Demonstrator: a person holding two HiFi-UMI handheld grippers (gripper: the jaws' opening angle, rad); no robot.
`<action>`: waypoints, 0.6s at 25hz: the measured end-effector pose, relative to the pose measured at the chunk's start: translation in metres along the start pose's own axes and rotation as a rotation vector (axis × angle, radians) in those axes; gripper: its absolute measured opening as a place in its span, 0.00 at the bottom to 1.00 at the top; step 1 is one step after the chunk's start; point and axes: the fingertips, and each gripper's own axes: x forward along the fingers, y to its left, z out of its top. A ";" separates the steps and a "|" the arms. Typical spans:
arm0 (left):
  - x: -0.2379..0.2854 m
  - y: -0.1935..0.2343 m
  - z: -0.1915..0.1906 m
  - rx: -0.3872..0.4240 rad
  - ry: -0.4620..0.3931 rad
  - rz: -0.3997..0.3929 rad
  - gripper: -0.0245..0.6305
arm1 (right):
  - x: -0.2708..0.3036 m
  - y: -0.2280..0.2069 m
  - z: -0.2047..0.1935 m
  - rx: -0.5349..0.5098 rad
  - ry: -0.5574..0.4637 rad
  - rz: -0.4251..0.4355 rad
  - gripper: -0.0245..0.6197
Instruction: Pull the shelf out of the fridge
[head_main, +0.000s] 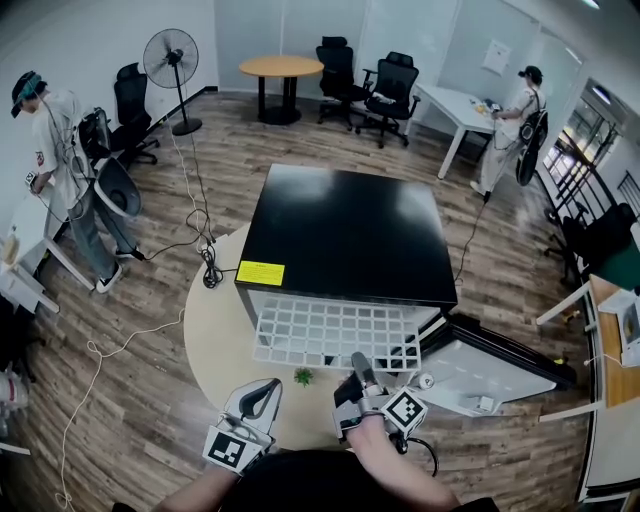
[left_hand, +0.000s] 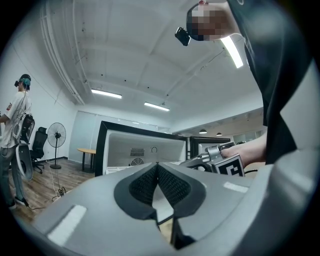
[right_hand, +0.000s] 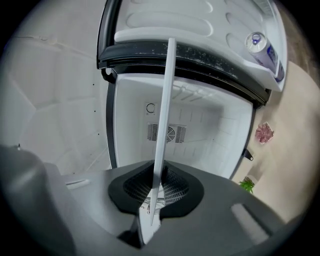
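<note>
A small black fridge stands on a round beige table with its door swung open to the right. Its white grid shelf sticks well out of the front. My right gripper is shut on the shelf's front edge. In the right gripper view the shelf runs edge-on from the pads of the right gripper into the white fridge interior. My left gripper hangs lower left, apart from the shelf. Its pads meet with nothing between them.
A small green plant lies on the table under the shelf's front edge. A can sits in the door's rack. A pink item lies on the table. Cables, a fan, chairs and two people stand around the room.
</note>
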 end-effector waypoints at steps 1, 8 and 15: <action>0.001 0.000 0.000 -0.001 0.000 -0.003 0.04 | -0.002 -0.001 0.000 -0.005 0.001 -0.006 0.09; 0.000 -0.006 0.001 -0.001 -0.008 -0.020 0.04 | -0.012 0.003 -0.005 -0.054 0.020 -0.031 0.10; -0.004 -0.005 0.003 0.004 -0.007 -0.033 0.04 | -0.022 0.005 -0.010 -0.083 0.019 -0.057 0.10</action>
